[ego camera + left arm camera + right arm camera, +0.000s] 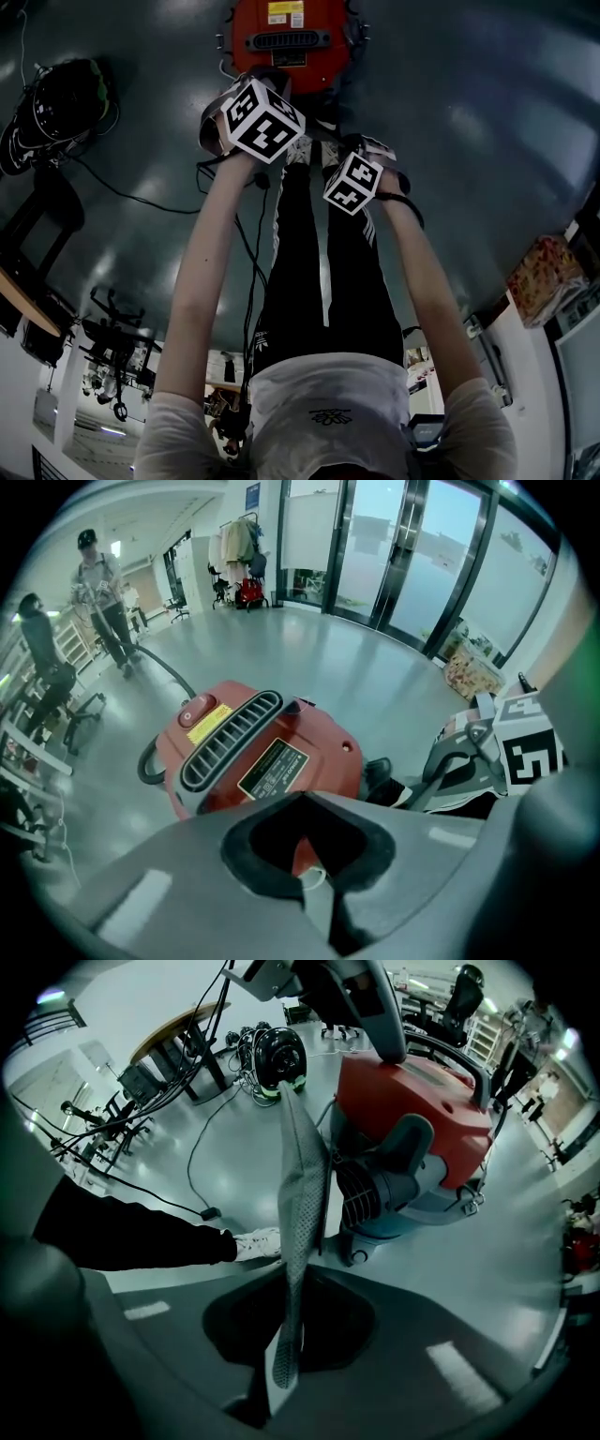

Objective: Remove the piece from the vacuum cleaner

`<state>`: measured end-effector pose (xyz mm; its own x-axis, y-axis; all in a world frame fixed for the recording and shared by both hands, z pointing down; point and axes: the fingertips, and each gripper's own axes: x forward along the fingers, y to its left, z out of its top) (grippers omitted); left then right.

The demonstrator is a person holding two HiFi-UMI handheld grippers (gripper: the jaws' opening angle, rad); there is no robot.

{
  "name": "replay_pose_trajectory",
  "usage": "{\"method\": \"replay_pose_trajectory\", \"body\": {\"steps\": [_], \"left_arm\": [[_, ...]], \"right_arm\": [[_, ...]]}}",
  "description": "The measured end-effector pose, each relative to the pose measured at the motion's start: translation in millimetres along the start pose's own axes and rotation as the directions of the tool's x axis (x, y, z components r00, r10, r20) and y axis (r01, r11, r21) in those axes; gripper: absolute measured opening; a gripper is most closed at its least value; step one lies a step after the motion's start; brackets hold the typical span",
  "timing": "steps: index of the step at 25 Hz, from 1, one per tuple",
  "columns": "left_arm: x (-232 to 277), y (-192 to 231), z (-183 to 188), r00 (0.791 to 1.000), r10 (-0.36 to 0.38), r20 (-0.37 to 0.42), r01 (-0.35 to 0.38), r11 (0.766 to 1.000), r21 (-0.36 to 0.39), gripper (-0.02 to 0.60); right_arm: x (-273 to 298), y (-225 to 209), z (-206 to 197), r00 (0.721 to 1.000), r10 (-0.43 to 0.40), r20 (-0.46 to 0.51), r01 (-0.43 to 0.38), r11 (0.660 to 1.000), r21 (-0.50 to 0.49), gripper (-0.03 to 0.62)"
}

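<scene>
Holding the mesh piece (302, 1176) pinched between its closed fingers, seemingly off the vacuum (422, 1101) just beside it, the right gripper (284, 1368) looks finished, while the left gripper (317, 892) has its fingers together, empty.

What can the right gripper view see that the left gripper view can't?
Only the right gripper view shows the thin mesh piece pinched between the jaws of the right gripper. It also shows a white shoe and the grey base of the red vacuum cleaner. Only the left gripper view shows the cleaner's top, with its black grille and label, plus glass doors and people far off. Both show the red vacuum cleaner standing on the shiny floor.
</scene>
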<state>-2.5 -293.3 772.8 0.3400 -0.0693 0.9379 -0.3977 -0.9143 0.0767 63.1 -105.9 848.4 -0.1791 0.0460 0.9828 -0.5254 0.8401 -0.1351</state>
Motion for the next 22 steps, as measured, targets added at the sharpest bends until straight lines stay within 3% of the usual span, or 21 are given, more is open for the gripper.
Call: {"method": "replay_pose_trajectory", "body": {"steps": [5, 16, 18, 20, 22], "left_arm": [[0, 0, 1, 1.000, -0.010, -0.023, 0.010, 1.000, -0.007, 0.003], [0, 1, 1, 1.000, -0.007, -0.011, 0.007, 1.000, -0.012, 0.003], [0, 1, -1, 1.000, -0.002, -0.004, 0.002, 1.000, -0.013, 0.003], [1, 2, -2, 1.000, 0.006, 0.004, -0.006, 1.000, -0.019, 0.003], [2, 1, -1, 1.000, 0.013, 0.005, -0.013, 1.000, -0.029, 0.003]], "right_arm": [[0, 5, 2, 1.000, 0.005, 0.024, -0.008, 0.994, 0.109, 0.035], [6, 14, 6, 0.997, 0.064, 0.046, -0.069, 0.990, 0.120, 0.035], [10, 28, 4, 0.991, 0.136, 0.020, -0.137, 0.987, 0.086, 0.035], [17, 71, -12, 0.963, 0.261, -0.073, -0.264, 0.964, -0.022, 0.034], [25, 115, -34, 0.946, 0.302, -0.116, -0.311, 0.948, -0.067, 0.035]]}}
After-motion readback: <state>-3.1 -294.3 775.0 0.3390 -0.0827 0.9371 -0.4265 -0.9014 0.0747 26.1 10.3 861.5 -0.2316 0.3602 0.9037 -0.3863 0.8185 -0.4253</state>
